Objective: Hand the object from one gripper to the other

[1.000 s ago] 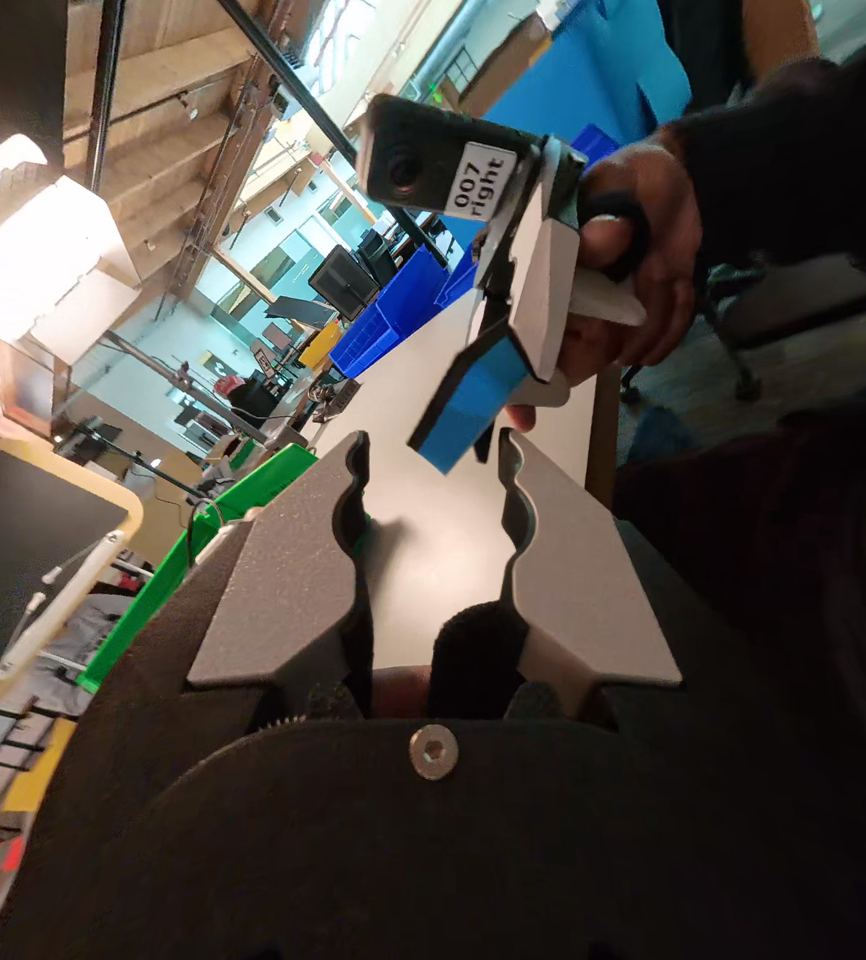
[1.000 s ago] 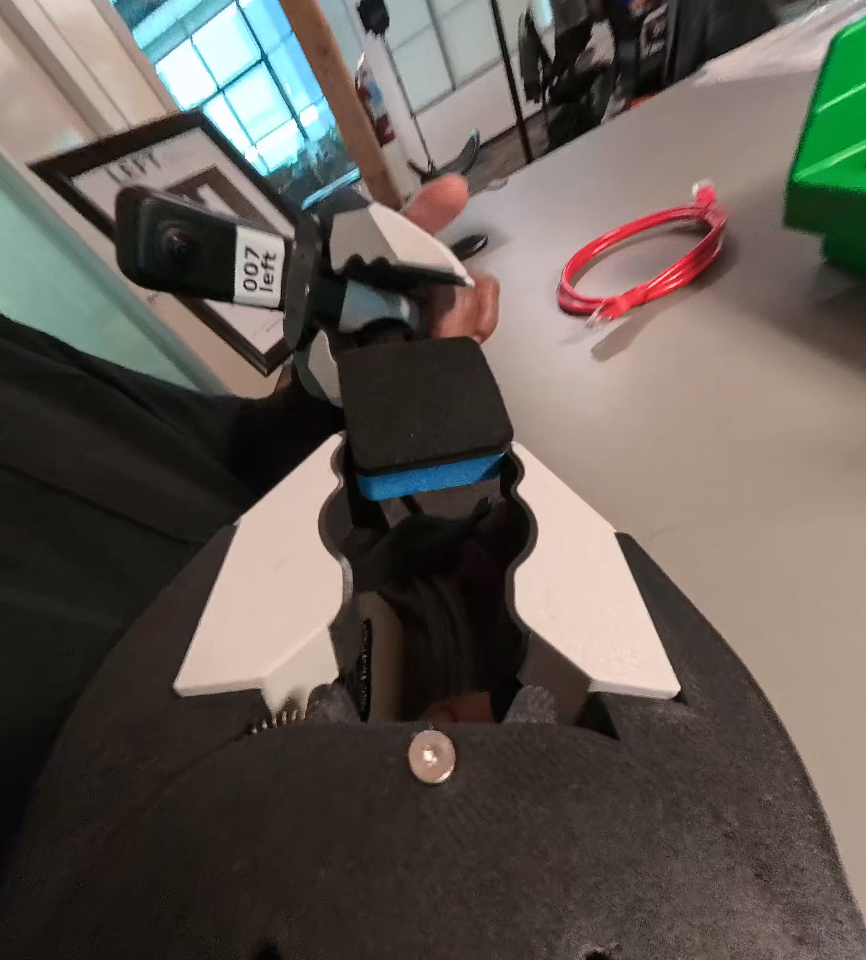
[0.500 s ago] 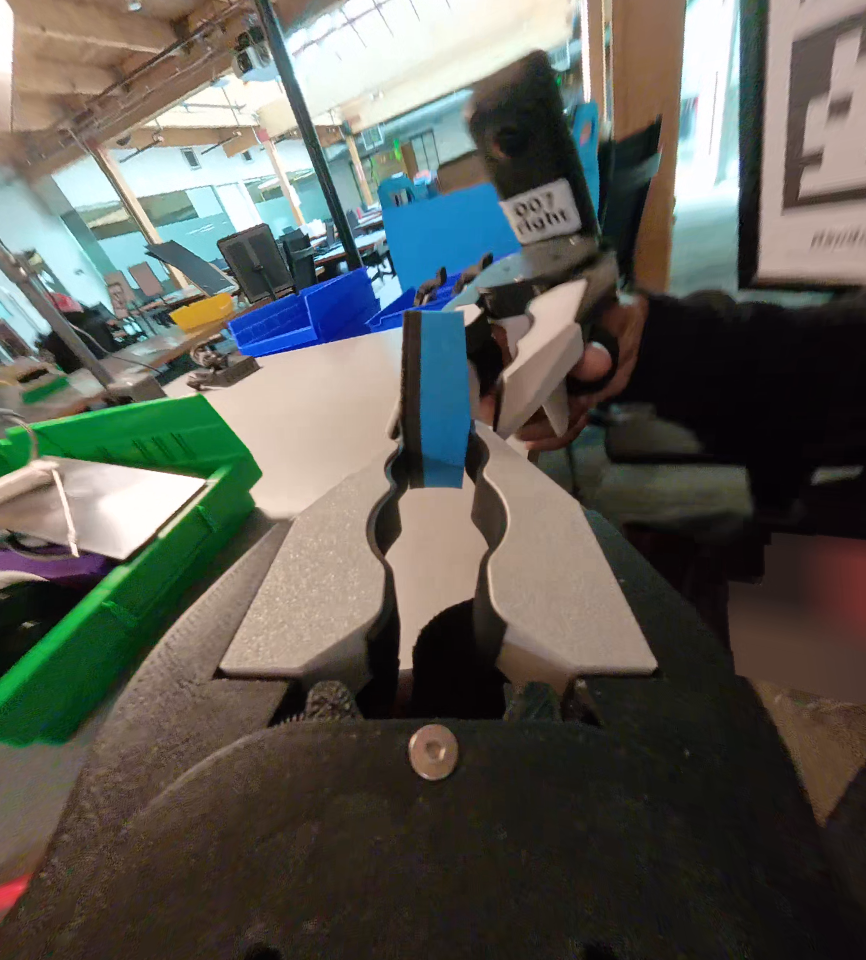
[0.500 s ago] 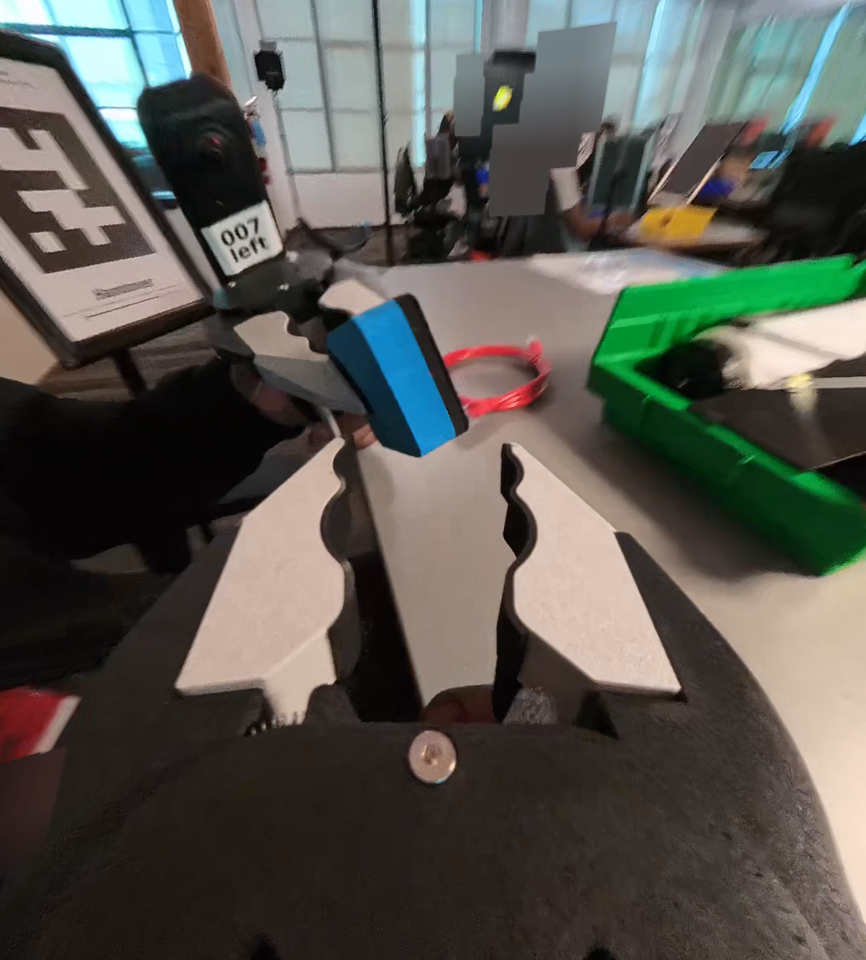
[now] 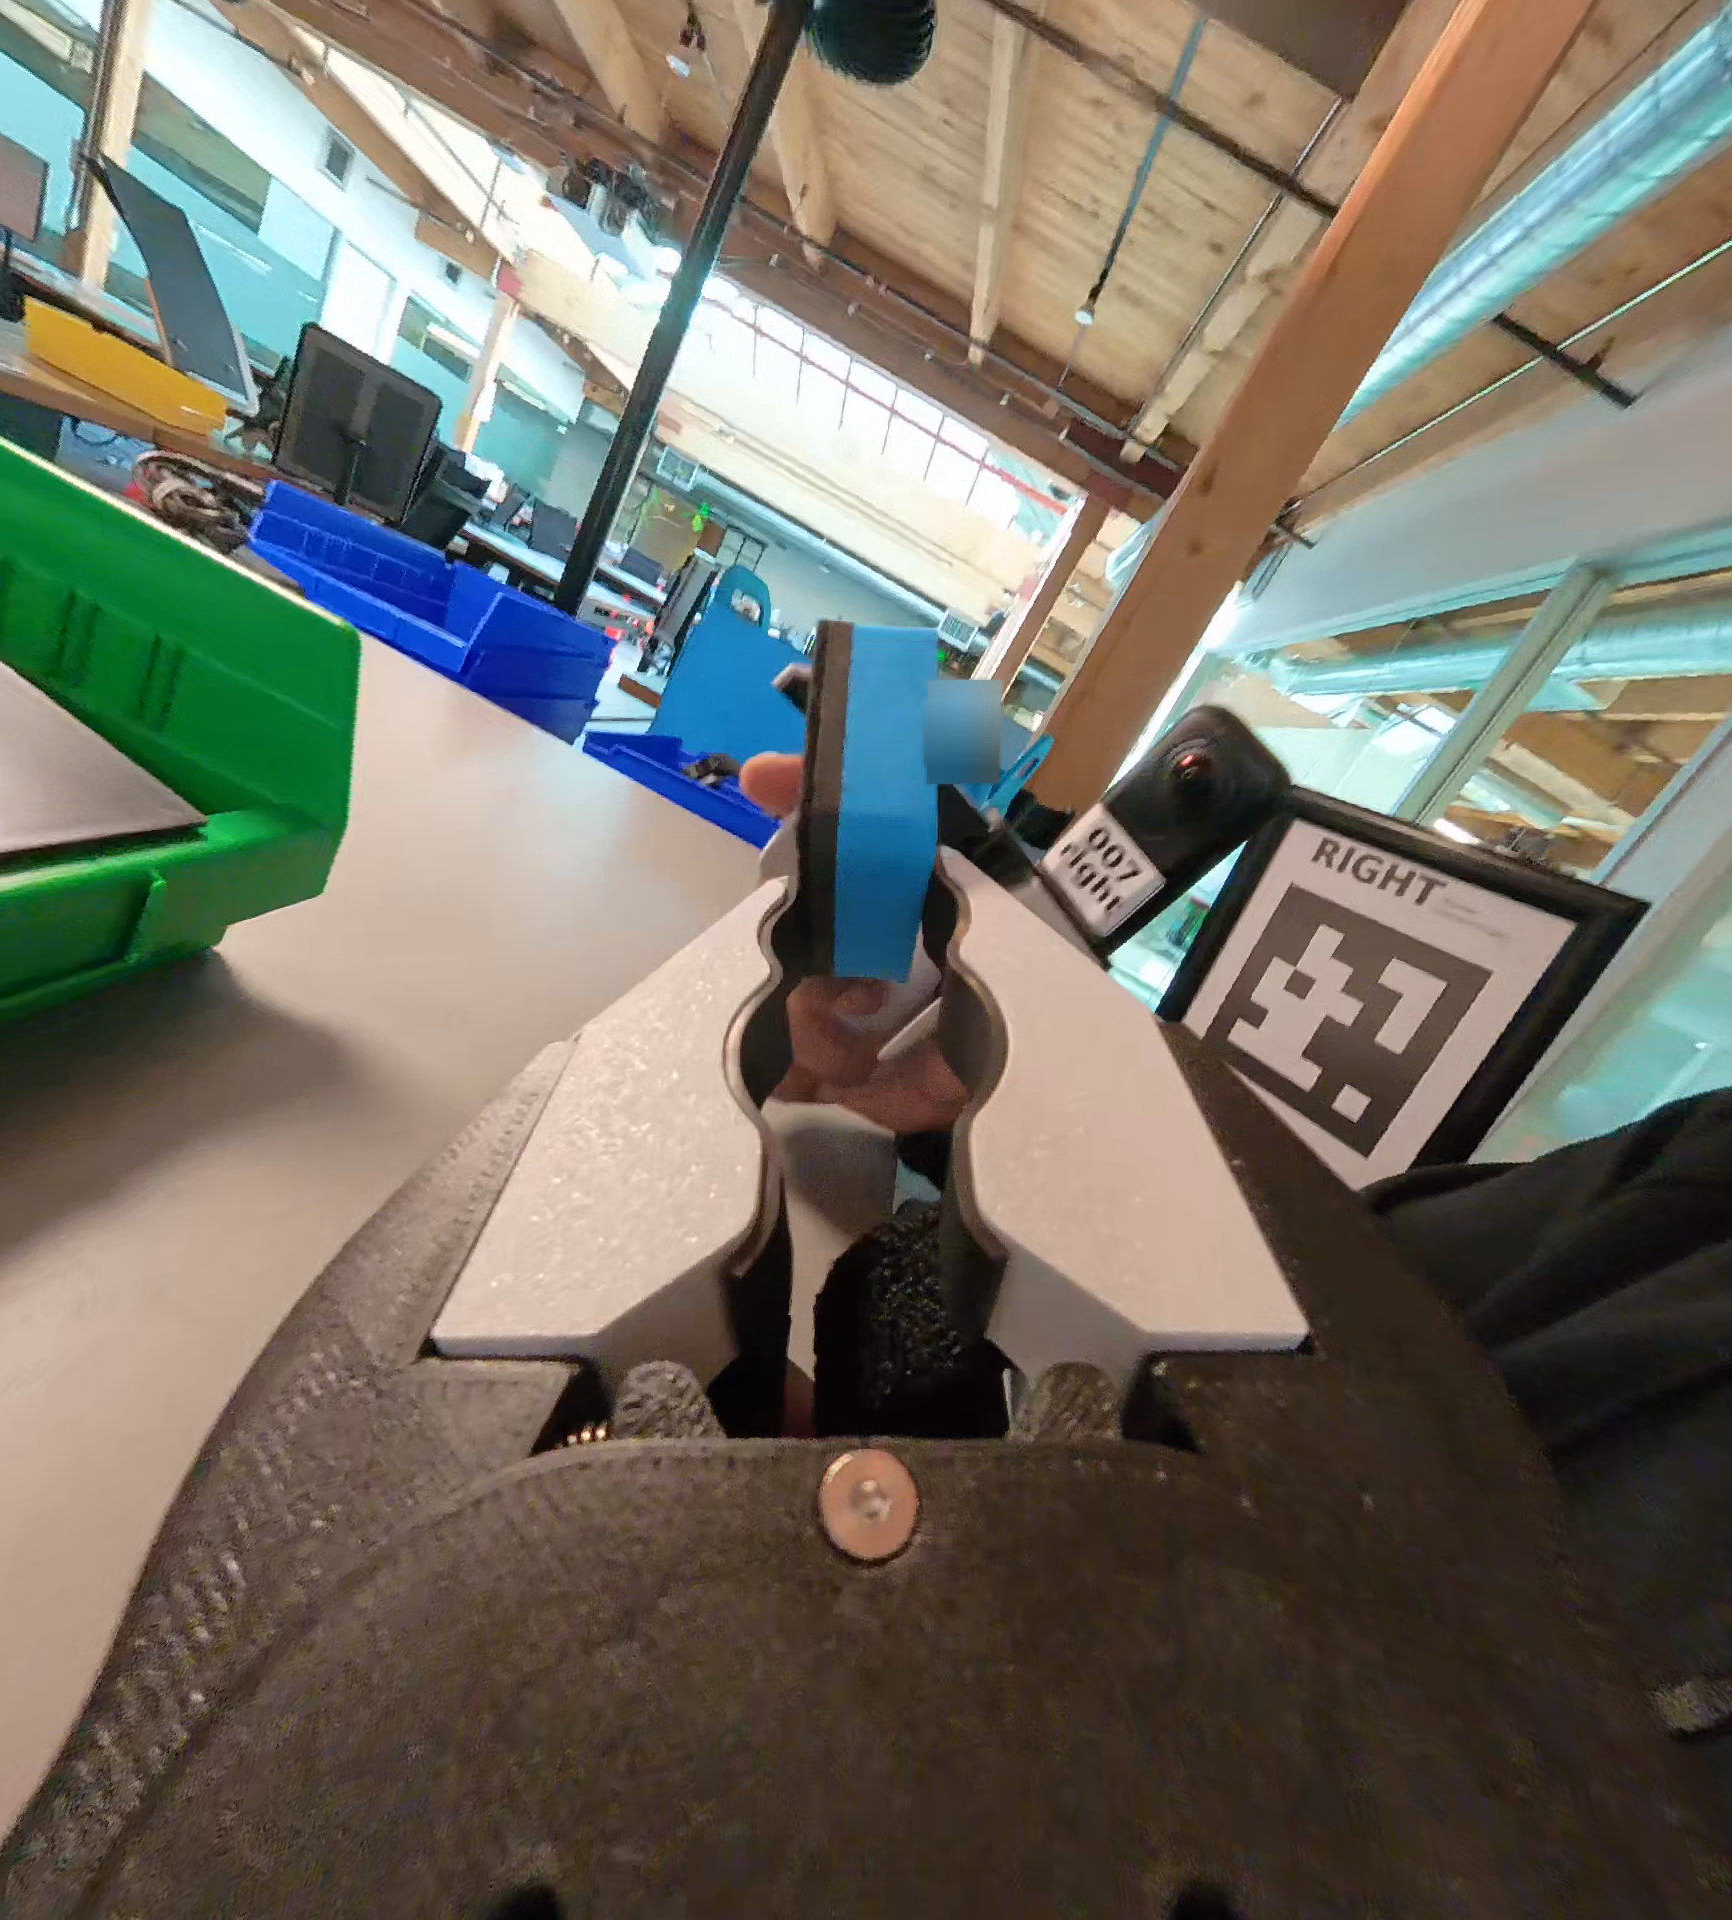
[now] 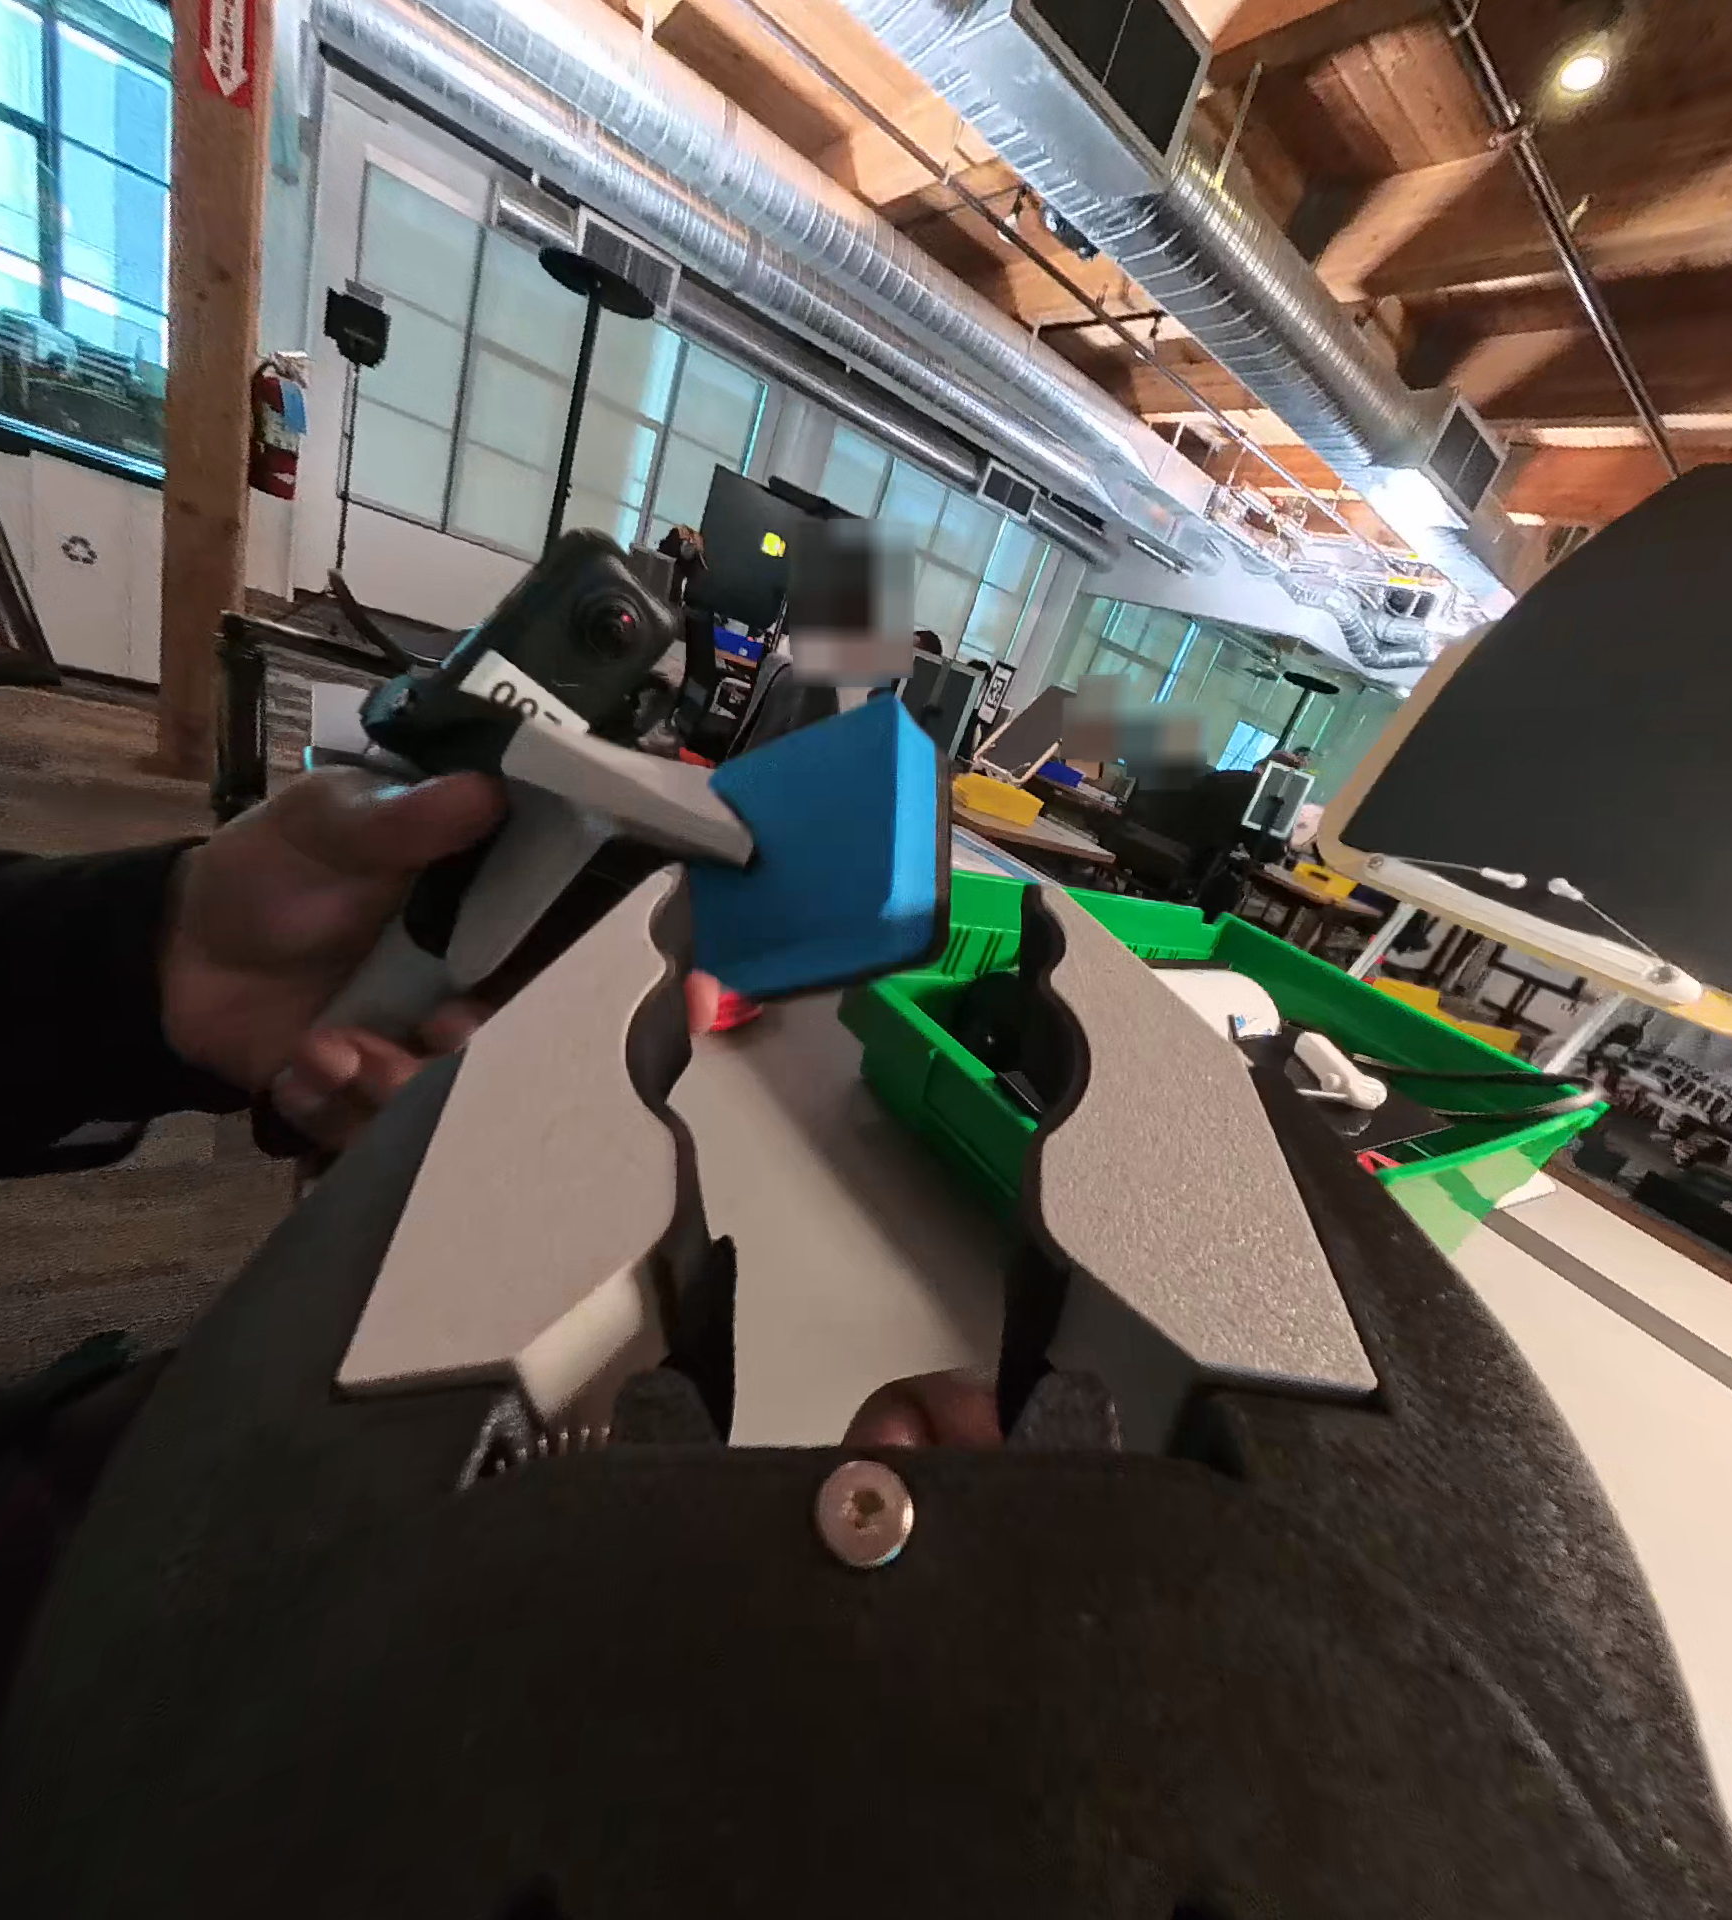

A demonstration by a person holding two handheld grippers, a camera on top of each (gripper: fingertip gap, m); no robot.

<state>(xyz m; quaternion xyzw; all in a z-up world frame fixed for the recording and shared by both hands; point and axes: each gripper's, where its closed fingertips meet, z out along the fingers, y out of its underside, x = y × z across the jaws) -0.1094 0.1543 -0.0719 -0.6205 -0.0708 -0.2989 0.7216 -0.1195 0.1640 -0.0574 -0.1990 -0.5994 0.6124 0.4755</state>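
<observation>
Now the blue foam block (image 5: 874, 821) with its black backing sits pinched in the left gripper (image 5: 864, 914), above the green bin (image 6: 955, 1039); looks light, squashy, best gripped across its flat faces. Right gripper (image 6: 846, 935) gapes wide beside the block. Contact depth is hidden

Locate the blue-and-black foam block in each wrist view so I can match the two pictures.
Left wrist view: the blue-and-black foam block stands centre frame, clamped between the left gripper fingertips.
Right wrist view: the block sits just left of centre, held by the left gripper coming in from the left, above the open right gripper.
Shared landmark: the green plastic bin on the grey table.
</observation>
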